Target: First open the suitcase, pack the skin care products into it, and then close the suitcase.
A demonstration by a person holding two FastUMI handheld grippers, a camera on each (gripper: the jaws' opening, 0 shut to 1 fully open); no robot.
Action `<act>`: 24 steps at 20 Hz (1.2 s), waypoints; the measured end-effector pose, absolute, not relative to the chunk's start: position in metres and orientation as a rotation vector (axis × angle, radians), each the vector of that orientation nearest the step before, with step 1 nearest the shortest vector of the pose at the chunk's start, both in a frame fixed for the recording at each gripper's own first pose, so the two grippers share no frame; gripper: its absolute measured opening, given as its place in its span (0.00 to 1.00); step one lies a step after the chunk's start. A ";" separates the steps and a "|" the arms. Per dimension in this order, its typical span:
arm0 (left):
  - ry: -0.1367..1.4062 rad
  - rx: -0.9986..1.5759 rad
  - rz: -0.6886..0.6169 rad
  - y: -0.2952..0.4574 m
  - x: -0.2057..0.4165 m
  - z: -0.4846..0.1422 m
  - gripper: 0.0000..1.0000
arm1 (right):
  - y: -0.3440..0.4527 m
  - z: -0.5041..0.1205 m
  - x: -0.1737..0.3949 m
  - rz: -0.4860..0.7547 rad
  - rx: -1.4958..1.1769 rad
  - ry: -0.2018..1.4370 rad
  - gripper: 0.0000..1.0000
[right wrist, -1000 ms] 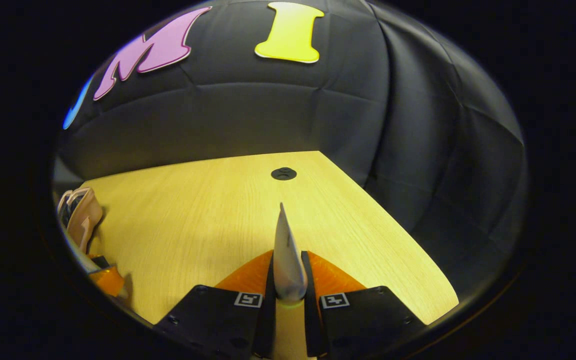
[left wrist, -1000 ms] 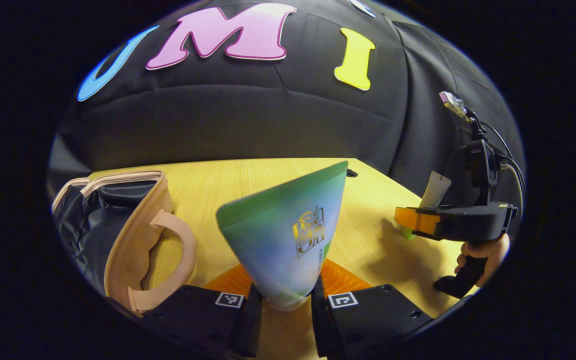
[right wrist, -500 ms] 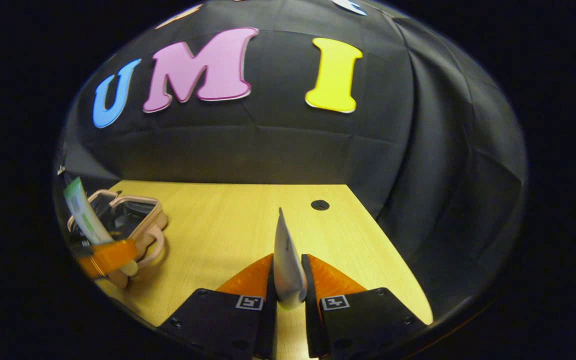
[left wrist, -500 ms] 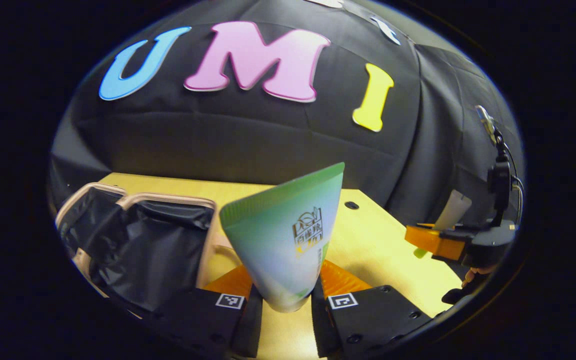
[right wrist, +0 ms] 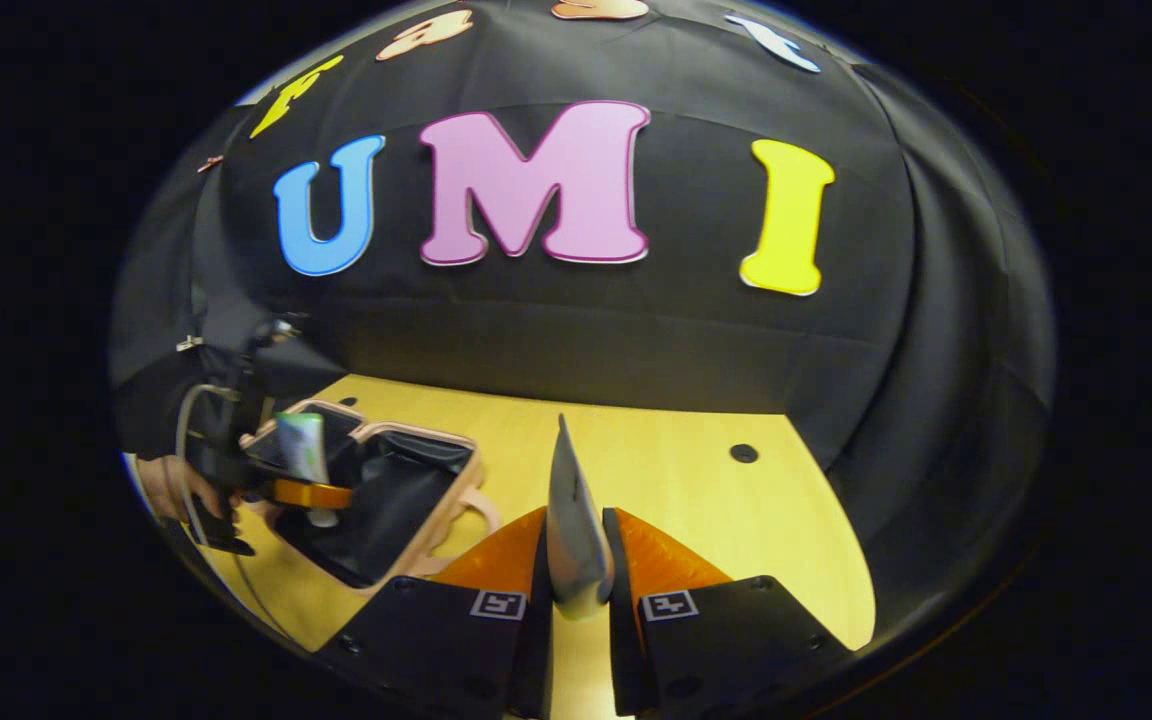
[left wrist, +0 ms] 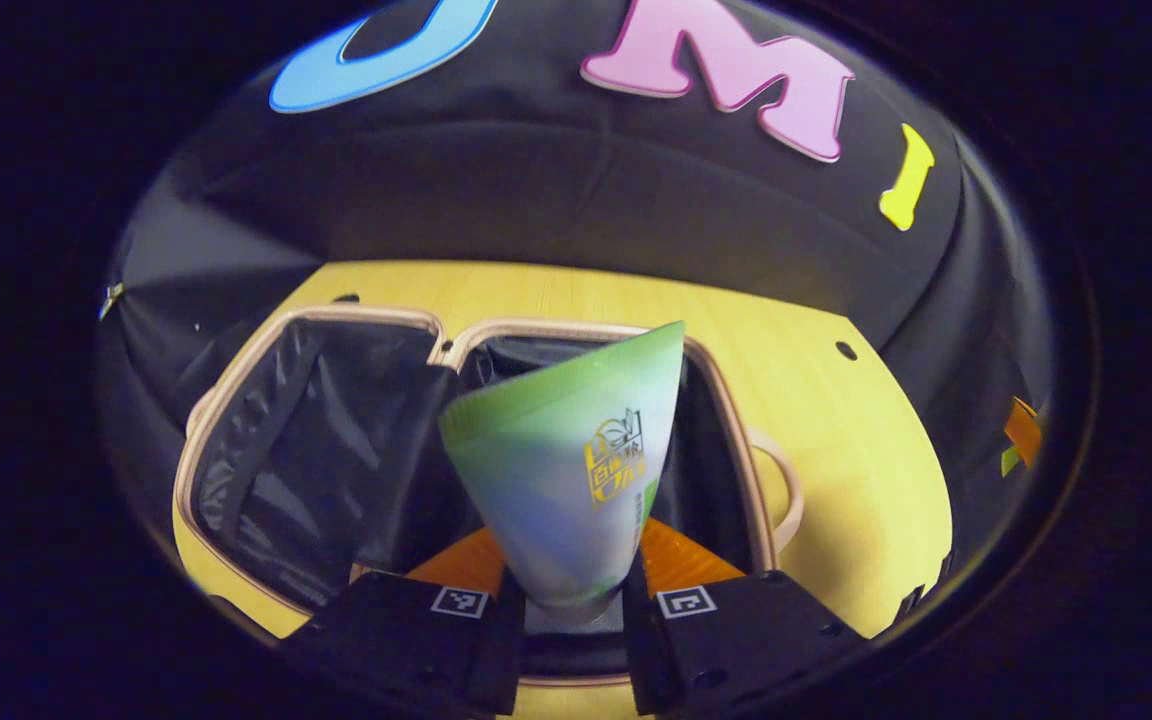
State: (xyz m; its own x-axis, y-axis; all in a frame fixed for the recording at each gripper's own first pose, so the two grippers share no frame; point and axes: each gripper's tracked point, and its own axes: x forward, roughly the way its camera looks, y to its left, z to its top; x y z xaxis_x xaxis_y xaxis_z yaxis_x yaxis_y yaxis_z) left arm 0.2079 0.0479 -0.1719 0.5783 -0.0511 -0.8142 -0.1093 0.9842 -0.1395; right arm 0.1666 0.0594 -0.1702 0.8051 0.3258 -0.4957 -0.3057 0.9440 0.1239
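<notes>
Both jaws of the left gripper [left wrist: 564, 615] pinch the cap end of a green-and-white tube [left wrist: 571, 470], which hangs over the open suitcase [left wrist: 316, 450], its black lining showing, near the tabletop's [left wrist: 836, 440] far left corner. Pressed on a white tube [right wrist: 572, 520] seen edge-on, the right gripper [right wrist: 576, 610] is above the bare tabletop, right of the suitcase.
</notes>
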 end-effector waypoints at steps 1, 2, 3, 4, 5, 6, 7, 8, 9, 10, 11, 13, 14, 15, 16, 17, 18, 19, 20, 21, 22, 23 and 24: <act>1.016 -0.173 0.024 0.049 0.210 -0.181 0.47 | 0.073 -0.168 0.162 0.366 0.052 0.544 0.27; 1.086 -0.152 0.008 0.048 0.212 -0.193 0.47 | 0.087 -0.165 0.158 0.397 0.062 0.546 0.27; 1.150 -0.121 -0.007 0.048 0.212 -0.203 0.47 | 0.098 -0.163 0.153 0.422 0.067 0.549 0.24; 1.213 -0.089 -0.015 0.048 0.215 -0.217 0.47 | 0.108 -0.161 0.150 0.449 0.069 0.547 0.27; 1.263 -0.065 -0.014 0.047 0.215 -0.228 0.43 | 0.114 -0.158 0.147 0.466 0.068 0.547 0.27; 1.287 -0.053 -0.014 0.044 0.214 -0.233 0.45 | 0.120 -0.158 0.144 0.480 0.073 0.547 0.27; 1.298 -0.038 -0.013 0.039 0.219 -0.235 0.46 | 0.125 -0.157 0.143 0.489 0.080 0.546 0.27; 1.313 -0.021 -0.007 0.043 0.223 -0.233 0.46 | 0.129 -0.156 0.143 0.496 0.083 0.546 0.27; 1.329 -0.001 0.018 0.046 0.225 -0.235 0.48 | 0.131 -0.158 0.144 0.502 0.082 0.550 0.27; 1.326 0.013 0.040 0.048 0.226 -0.234 0.49 | 0.133 -0.160 0.144 0.503 0.079 0.559 0.27; 1.298 0.014 0.054 0.052 0.227 -0.231 0.51 | 0.133 -0.162 0.146 0.503 0.080 0.568 0.27; 1.175 -0.047 0.044 0.045 0.234 -0.205 0.65 | 0.136 -0.165 0.149 0.496 0.091 0.588 0.27; 1.095 -0.074 0.041 0.044 0.237 -0.184 0.79 | 0.139 -0.169 0.149 0.495 0.094 0.613 0.27; 1.008 -0.085 0.049 0.048 0.240 -0.164 0.89 | 0.147 -0.173 0.148 0.511 0.098 0.644 0.27; 0.931 -0.074 0.075 0.059 0.239 -0.140 0.94 | 0.158 -0.174 0.147 0.531 0.091 0.656 0.27; 0.859 -0.050 0.116 0.079 0.240 -0.120 0.99 | 0.168 -0.173 0.150 0.548 0.075 0.653 0.27; 0.801 -0.031 0.149 0.096 0.234 -0.096 0.98 | 0.178 -0.175 0.152 0.560 0.067 0.661 0.27; 0.749 -0.013 0.184 0.115 0.226 -0.079 0.98 | 0.191 -0.182 0.151 0.570 0.078 0.683 0.27; 0.705 0.002 0.215 0.132 0.217 -0.063 0.98 | 0.207 -0.190 0.152 0.576 0.102 0.718 0.27; 0.678 0.020 0.238 0.146 0.208 -0.052 0.98 | 0.223 -0.200 0.152 0.588 0.100 0.747 0.27; 0.665 0.048 0.257 0.163 0.195 -0.046 0.98 | 0.238 -0.216 0.152 0.600 0.063 0.779 0.27; 0.654 0.083 0.280 0.182 0.183 -0.040 0.98 | 0.251 -0.231 0.148 0.635 0.022 0.810 0.27; 0.640 0.111 0.299 0.198 0.172 -0.030 0.99 | 0.266 -0.251 0.146 0.645 0.003 0.864 0.27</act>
State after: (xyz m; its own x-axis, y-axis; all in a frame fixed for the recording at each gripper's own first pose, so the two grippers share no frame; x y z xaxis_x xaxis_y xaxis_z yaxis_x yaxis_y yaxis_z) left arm 0.1716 0.1984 -0.0301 0.7612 0.3077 -0.5708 -0.2398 0.9514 0.1930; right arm 0.1458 0.2660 -0.2507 0.4724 0.5287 -0.7052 -0.5261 0.8111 0.2556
